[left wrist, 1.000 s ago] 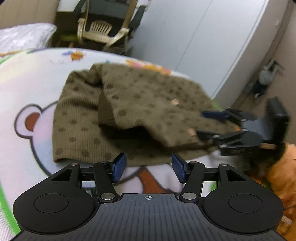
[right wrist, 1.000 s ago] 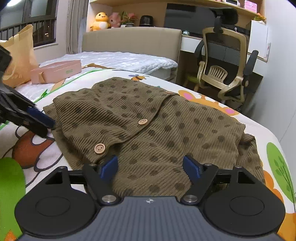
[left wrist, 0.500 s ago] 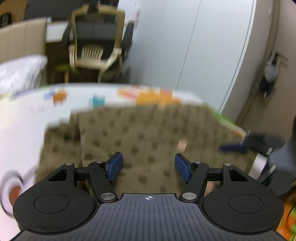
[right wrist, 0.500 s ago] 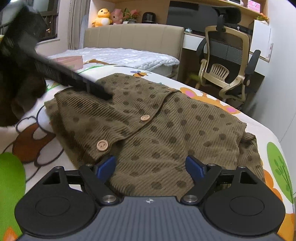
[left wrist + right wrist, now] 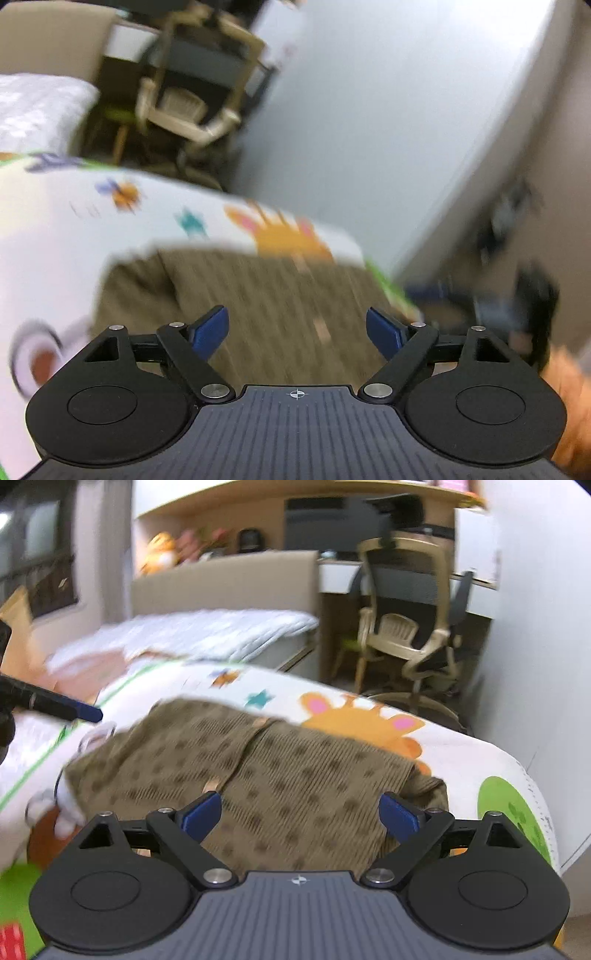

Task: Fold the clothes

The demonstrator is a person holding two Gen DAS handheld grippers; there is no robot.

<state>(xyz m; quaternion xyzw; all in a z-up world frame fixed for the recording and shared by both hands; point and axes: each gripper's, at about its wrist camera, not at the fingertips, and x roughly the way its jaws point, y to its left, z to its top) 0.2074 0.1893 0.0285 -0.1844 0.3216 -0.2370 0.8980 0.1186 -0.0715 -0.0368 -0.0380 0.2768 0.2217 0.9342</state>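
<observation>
An olive-brown dotted cardigan with wooden buttons lies folded on the cartoon-print bedsheet; the blurred left wrist view also shows the cardigan. My left gripper hovers above its near edge, jaws opening wide, nothing between the blue pads. My right gripper hangs over the garment's front, jaws opening too, and empty. In the right wrist view a fingertip of the left gripper pokes in from the left edge. The right gripper appears as a blur at the right of the left wrist view.
A beige office chair and a desk stand beyond the bed's far side. A white quilt, a pink box and a headboard lie at the back left. A white wardrobe wall rises at the right. Orange cloth sits at the lower right.
Both grippers have lifted away from the cardigan and their jaws have spread wider. The left one swung across the garment; the views now show more of the room.
</observation>
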